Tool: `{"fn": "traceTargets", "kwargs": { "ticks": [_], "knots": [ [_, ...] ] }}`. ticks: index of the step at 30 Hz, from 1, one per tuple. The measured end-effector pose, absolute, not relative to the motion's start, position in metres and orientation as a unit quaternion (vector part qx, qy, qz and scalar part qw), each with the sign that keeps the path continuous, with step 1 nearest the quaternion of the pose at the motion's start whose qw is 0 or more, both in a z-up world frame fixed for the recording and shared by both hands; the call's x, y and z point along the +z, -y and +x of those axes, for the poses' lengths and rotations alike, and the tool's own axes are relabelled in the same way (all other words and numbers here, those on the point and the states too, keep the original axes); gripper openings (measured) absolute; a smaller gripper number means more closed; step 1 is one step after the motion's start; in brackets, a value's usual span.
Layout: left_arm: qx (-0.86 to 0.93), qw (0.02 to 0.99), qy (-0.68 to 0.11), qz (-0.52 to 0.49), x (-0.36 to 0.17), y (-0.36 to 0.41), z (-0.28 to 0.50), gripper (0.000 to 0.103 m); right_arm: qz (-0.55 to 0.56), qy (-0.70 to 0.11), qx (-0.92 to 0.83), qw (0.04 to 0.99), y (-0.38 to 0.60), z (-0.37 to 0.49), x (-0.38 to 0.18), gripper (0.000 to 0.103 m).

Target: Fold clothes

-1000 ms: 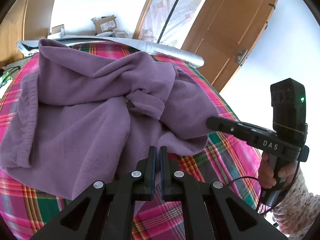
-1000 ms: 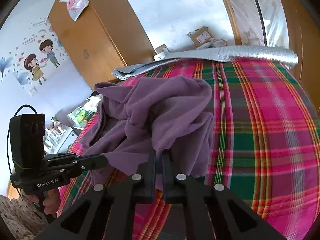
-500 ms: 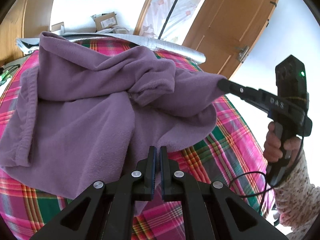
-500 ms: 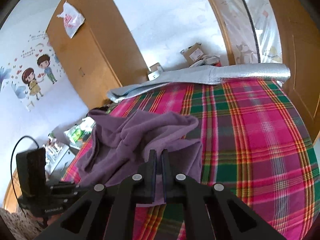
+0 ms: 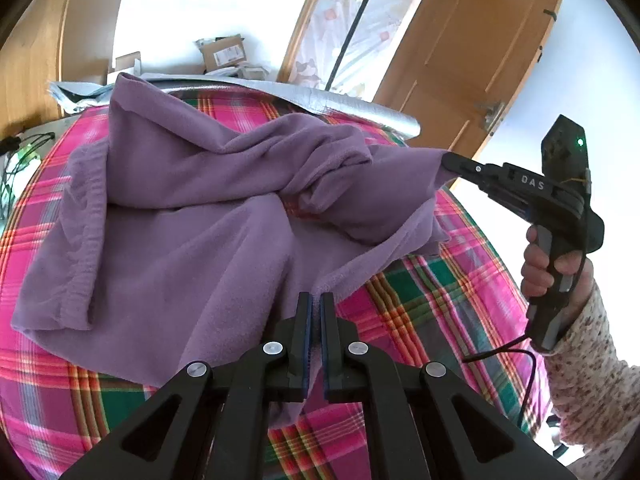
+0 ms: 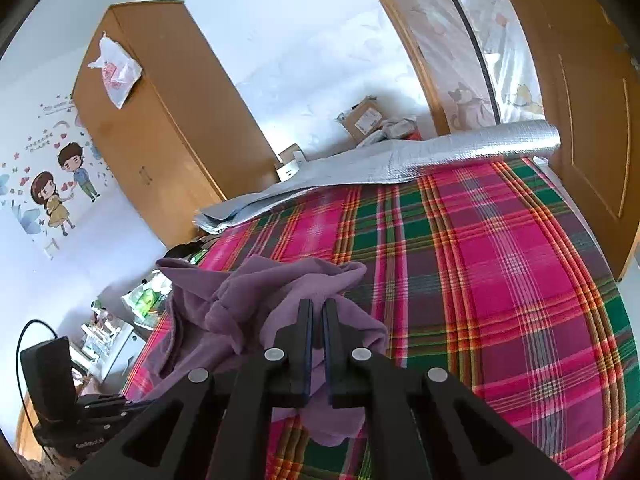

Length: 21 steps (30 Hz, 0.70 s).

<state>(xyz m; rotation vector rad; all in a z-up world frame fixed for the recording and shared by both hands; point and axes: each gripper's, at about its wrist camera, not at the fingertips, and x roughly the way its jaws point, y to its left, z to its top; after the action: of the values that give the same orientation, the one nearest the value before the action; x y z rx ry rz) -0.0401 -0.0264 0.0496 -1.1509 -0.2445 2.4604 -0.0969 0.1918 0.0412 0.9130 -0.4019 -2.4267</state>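
A purple fleece garment lies rumpled on a bed with a pink and green plaid cover. My left gripper is shut on the garment's near hem, low over the bed. In the left wrist view my right gripper is shut on another edge of the cloth and holds it up and out to the right, so the fabric is stretched between the two. In the right wrist view the right gripper pinches purple cloth, and the left gripper shows at the lower left.
A rolled silver mat lies across the bed's far end. A wooden wardrobe stands at the back left, an open wooden door at the right. Cardboard boxes sit behind the bed. A hand in a flowered sleeve holds the right gripper.
The right gripper has lifted and pulled its edge of the purple garment out to the right, spreading the cloth. The left gripper has stayed put, still pinching the near hem.
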Motion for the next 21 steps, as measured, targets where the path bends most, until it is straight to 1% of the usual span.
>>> {"fn": "traceTargets", "kwargs": {
  "ticks": [9, 14, 18, 21],
  "knots": [
    [0.878, 0.200, 0.089, -0.425, 0.042, 0.030, -0.037, 0.004, 0.341, 0.147, -0.897, 0.239, -0.196, -0.115, 0.034, 0.005],
    [0.875, 0.198, 0.093, -0.433, 0.038, 0.029, -0.039, 0.004, 0.361, 0.162, -0.886, 0.239, -0.200, -0.126, 0.021, 0.005],
    [0.873, 0.199, 0.095, -0.434, 0.038, 0.028, -0.041, 0.004, 0.376, 0.198, -0.870, 0.251, -0.211, -0.126, 0.015, 0.009],
    [0.873, 0.202, 0.095, -0.434, 0.038, 0.028, -0.041, 0.004, 0.369, 0.207, -0.873, 0.243, -0.222, -0.113, 0.017, 0.018]
  ]
}}
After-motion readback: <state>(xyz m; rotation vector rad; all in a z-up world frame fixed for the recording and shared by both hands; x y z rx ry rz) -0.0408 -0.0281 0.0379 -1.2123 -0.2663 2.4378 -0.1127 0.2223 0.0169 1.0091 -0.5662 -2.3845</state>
